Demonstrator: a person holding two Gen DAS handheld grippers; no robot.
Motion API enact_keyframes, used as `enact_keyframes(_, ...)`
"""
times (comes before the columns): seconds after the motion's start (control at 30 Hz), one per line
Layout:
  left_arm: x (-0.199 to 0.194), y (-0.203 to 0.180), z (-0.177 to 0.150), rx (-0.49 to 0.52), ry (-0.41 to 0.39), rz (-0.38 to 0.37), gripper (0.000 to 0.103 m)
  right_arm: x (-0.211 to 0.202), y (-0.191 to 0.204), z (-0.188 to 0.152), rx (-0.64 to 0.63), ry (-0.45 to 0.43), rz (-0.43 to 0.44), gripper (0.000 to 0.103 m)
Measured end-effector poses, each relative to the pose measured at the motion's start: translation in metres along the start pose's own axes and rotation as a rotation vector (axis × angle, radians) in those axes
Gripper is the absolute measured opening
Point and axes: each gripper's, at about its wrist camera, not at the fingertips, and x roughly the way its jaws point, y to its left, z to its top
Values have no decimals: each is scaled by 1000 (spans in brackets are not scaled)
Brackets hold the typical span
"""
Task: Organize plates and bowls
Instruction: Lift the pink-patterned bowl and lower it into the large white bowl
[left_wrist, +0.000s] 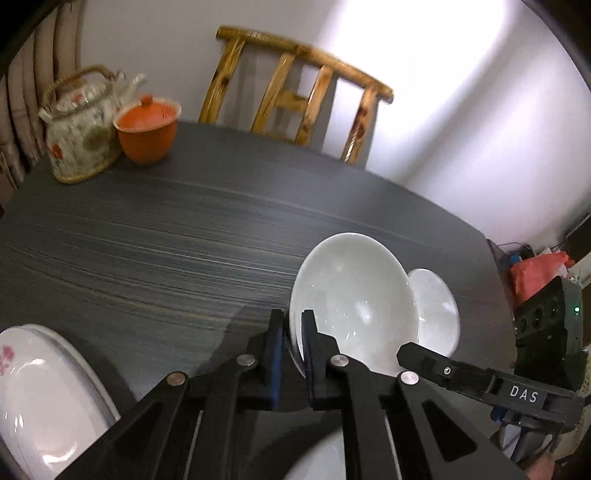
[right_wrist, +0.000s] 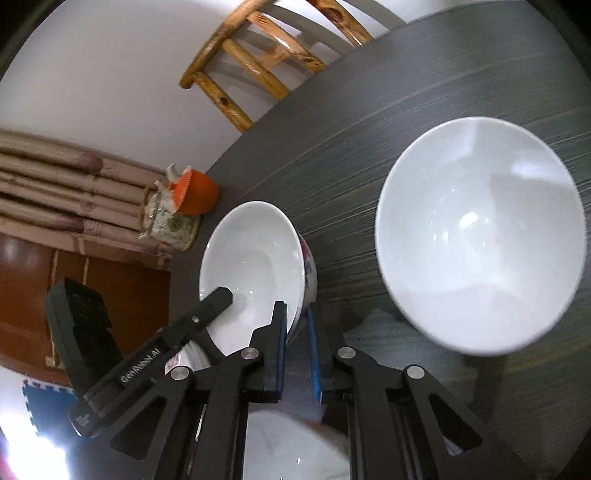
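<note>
My left gripper (left_wrist: 293, 345) is shut on the near rim of a white bowl (left_wrist: 354, 295) and holds it tilted above the dark table (left_wrist: 166, 236). My right gripper (right_wrist: 296, 336) is shut on the rim of the same white bowl (right_wrist: 255, 266), which has a red flower pattern outside; the left gripper's finger (right_wrist: 216, 301) reaches into it. A second, larger white bowl (right_wrist: 476, 229) stands on the table to the right; it also shows in the left wrist view (left_wrist: 436, 310). A flowered white plate (left_wrist: 40, 398) lies at lower left.
A floral teapot (left_wrist: 79, 136) and an orange lidded cup (left_wrist: 147, 127) stand at the table's far left. A wooden chair (left_wrist: 295, 92) stands behind the table against the wall. Another white dish (right_wrist: 291, 446) lies under the right gripper.
</note>
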Motion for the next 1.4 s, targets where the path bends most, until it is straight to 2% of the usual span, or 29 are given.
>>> enact_keyframes(0.2, -45, -19, -27, 9, -28, -47, 9, -44, 17, -29, -58, -20, 60, 12)
enact_keyframes(0.33, -58, -34, -57, 38, -8, -49, 9, -71, 22, -59, -110, -14, 56, 12)
enact_keyframes(0.53, -48, -34, -96, 41, 52, -38, 9, -84, 5, -105, -86, 27, 39, 13)
enact_keyframes(0.67, -37, -28, -115, 34, 80, -22, 9, -81, -9, -121, -59, 49, 29, 13)
enact_keyframes(0.9, -25, -21, -130, 48, 93, 9, 9, -74, -17, -132, -57, 63, 1, 13)
enact_keyframes(1.4, -19, -19, -138, 102, 79, 51, 9, -65, -23, -140, -47, 83, -11, 13)
